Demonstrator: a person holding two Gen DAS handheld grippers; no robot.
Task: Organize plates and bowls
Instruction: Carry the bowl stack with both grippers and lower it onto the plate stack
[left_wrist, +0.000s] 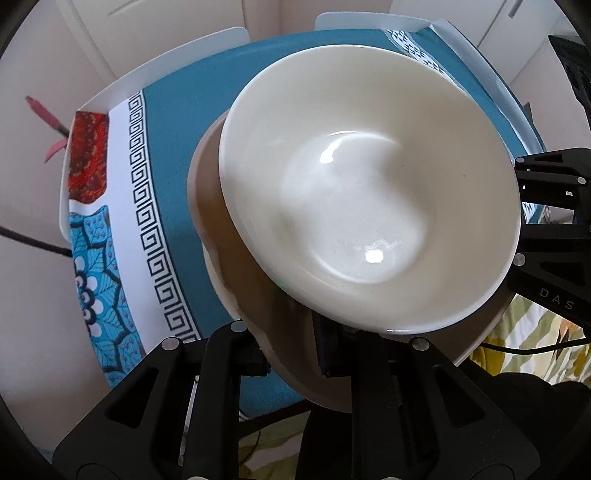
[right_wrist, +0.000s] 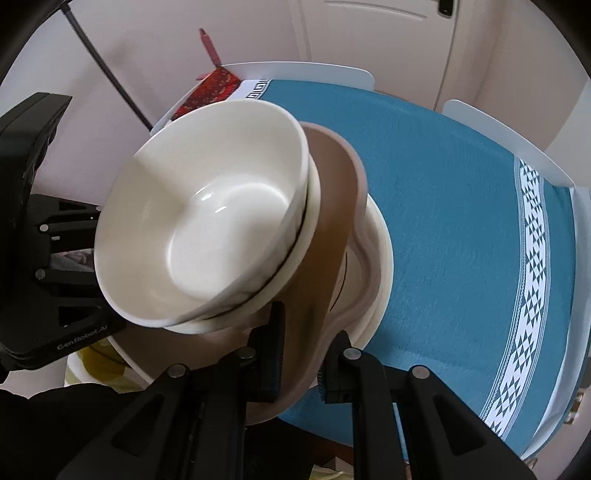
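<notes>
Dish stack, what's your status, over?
Left gripper, right gripper: both shut on beige plate. White bowls nested on top. Stack over blue tablecloth, nothing blocking.

I count two nested white bowls (right_wrist: 207, 229), one beige wavy-rimmed plate (right_wrist: 332, 206), one cream plate (right_wrist: 380, 258) beneath it, and one teal tablecloth (right_wrist: 461, 221).

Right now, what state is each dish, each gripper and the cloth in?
White bowl: upright, empty, nested on another bowl.
Beige plate: under the bowls, pinched at its rim from both sides.
Left gripper: shut on the beige plate.
Right gripper: shut on the beige plate.
Blue tablecloth: spread flat.
</notes>
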